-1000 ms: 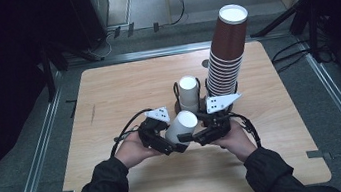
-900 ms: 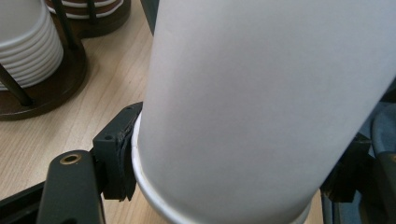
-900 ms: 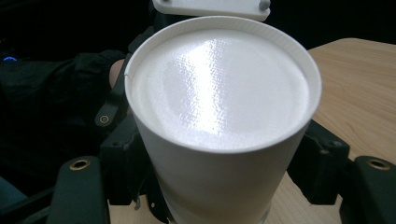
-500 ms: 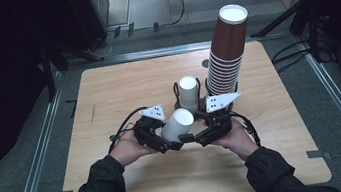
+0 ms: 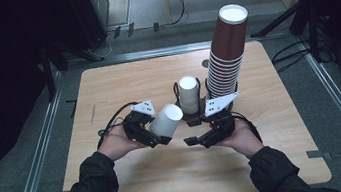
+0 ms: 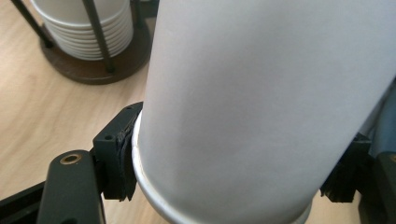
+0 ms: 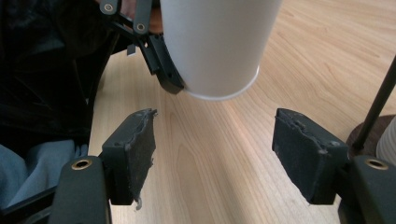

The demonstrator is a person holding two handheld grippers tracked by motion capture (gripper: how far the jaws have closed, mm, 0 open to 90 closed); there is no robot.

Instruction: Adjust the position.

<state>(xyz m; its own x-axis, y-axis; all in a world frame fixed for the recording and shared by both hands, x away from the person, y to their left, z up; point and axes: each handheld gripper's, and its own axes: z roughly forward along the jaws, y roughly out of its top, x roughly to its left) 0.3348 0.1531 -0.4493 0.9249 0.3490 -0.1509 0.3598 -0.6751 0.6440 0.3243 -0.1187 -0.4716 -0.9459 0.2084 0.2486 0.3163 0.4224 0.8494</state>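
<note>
Person in dark long sleeves (image 5: pixel 95 187) and blue trousers, each hand bearing a black two-jaw gripper, left (image 5: pixel 156 137) and right (image 5: pixel 196 141), with brass-ringed screw holes, worn dark pads (image 7: pixel 142 154), trailing black cables and pale three-cornered marker plates (image 5: pixel 221 103).

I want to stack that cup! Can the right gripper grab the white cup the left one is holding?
Probably yes: the right gripper is open and empty, and only bare table lies between it and the white cup.
</note>
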